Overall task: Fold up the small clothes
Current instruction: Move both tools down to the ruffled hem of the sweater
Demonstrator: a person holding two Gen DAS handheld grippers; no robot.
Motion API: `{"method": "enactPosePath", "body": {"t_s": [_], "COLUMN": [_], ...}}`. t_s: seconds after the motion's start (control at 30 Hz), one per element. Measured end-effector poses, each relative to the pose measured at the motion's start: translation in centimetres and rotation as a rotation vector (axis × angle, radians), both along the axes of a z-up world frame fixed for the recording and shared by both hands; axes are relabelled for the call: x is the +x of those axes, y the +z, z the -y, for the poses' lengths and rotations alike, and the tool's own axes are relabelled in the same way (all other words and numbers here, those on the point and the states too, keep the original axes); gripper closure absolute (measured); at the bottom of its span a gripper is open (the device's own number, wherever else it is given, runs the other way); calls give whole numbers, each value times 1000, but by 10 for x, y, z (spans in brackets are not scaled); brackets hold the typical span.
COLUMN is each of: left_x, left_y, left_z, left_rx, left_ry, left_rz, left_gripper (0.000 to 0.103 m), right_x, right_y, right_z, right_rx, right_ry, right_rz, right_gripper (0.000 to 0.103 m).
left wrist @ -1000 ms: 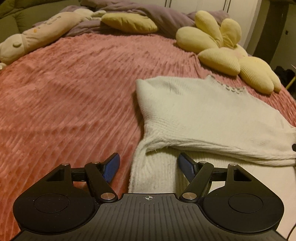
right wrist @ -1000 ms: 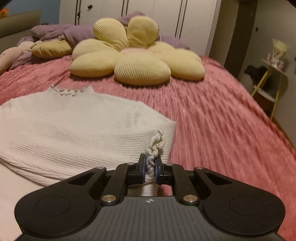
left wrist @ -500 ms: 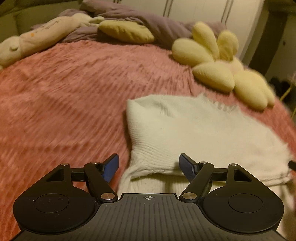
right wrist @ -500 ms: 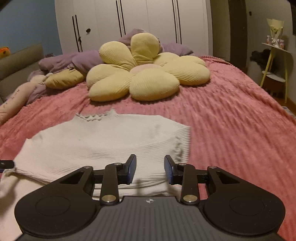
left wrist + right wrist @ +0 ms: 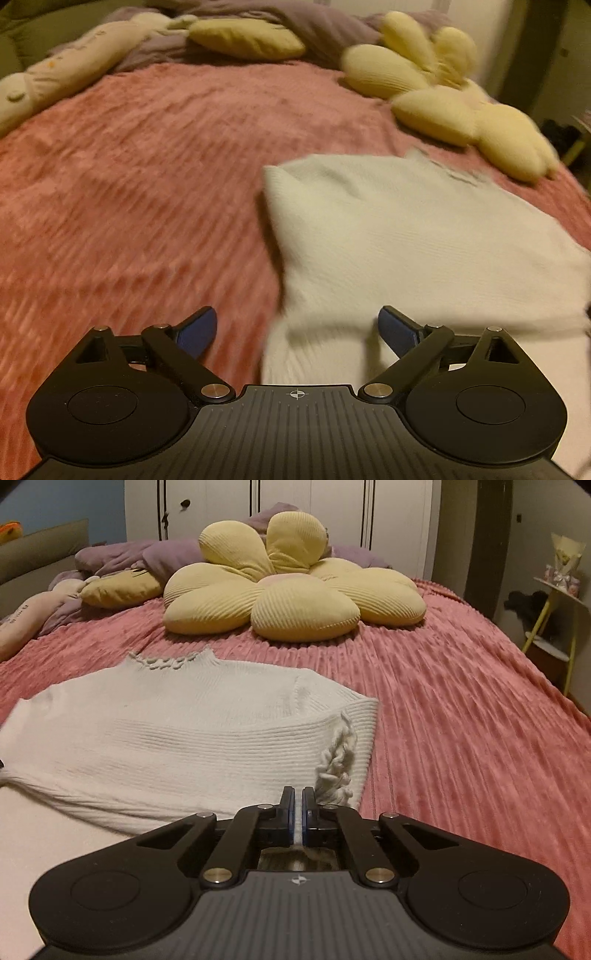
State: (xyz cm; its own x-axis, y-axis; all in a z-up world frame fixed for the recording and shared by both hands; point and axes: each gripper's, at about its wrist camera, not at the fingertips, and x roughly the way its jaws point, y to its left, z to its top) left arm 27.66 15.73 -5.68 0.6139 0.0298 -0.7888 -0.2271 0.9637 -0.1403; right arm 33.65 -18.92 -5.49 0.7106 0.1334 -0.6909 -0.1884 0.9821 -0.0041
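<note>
A small cream knit sweater lies on the pink ribbed bedspread, its sleeves folded across the body, frilly collar pointing to the far pillows. It also shows in the left wrist view, blurred. My left gripper is open, its blue pads on either side of the sweater's near left edge, nothing held. My right gripper is shut, with a thin strip of the sweater's near edge between the pads, next to the frilly cuff.
A yellow flower-shaped cushion lies beyond the sweater. A long cream plush toy, a yellow pillow and a purple duvet lie at the head. A yellow side table stands right of the bed.
My right gripper opened half a second ago and has now shut again on the sweater's near right edge. My left gripper stayed open and shifted left, with the view blurred by motion.
</note>
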Motion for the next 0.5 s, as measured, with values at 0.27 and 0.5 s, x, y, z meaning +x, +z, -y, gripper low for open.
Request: {"method": "enactPosePath", "body": {"t_s": [0.27, 0.5], "left_x": [-136, -213], "left_y": [-4, -1], "left_z": [23, 36], "left_rx": [-70, -129], "left_ry": [-164, -195], "left_rz": [-106, -140], "left_gripper": [3, 3], "right_x": [-140, -252], "right_y": [21, 20], "right_z": [37, 73], "right_rx": [84, 163], "right_ry": [66, 72], "right_rz": [-112, -232], "right_gripper": [47, 41]}}
